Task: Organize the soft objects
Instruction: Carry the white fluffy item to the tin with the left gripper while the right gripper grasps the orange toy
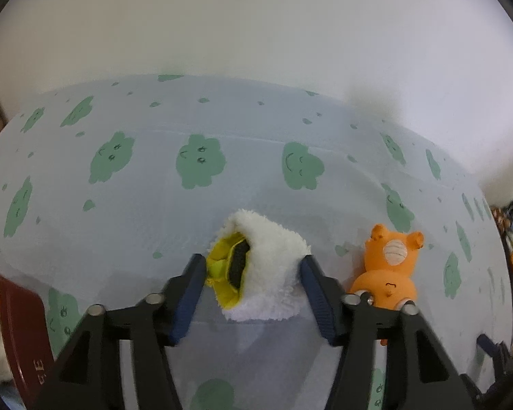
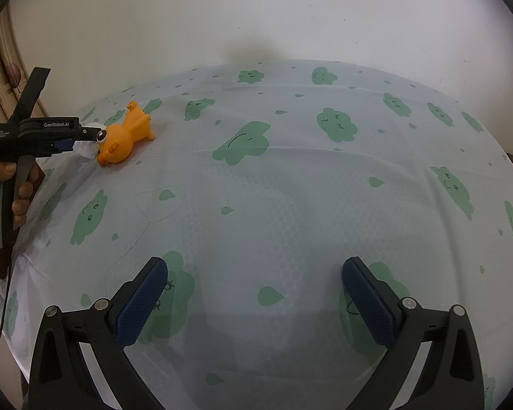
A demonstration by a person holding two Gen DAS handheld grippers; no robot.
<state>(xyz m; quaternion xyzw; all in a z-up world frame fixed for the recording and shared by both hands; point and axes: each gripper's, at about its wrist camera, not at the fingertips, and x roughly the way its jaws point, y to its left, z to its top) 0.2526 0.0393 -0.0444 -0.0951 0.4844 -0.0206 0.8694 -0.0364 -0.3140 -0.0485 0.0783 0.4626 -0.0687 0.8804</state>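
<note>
The left tool (image 1: 253,266) clenches a white fleecy toy (image 1: 270,273) with a yellow lining just left of the orange plush cat (image 1: 390,266) on the tabletop (image 2: 290,205), seemingly to group them; the right tool (image 2: 253,294) hovers released near the front edge, grasping nothing.

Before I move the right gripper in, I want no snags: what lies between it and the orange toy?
Only bare patterned tablecloth between right gripper and orange toy, per the right wrist view.

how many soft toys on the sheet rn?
2: white fleece item held in the left hand-held gripper; orange plush animal lying just right of it. Others may be out of frame.
</note>
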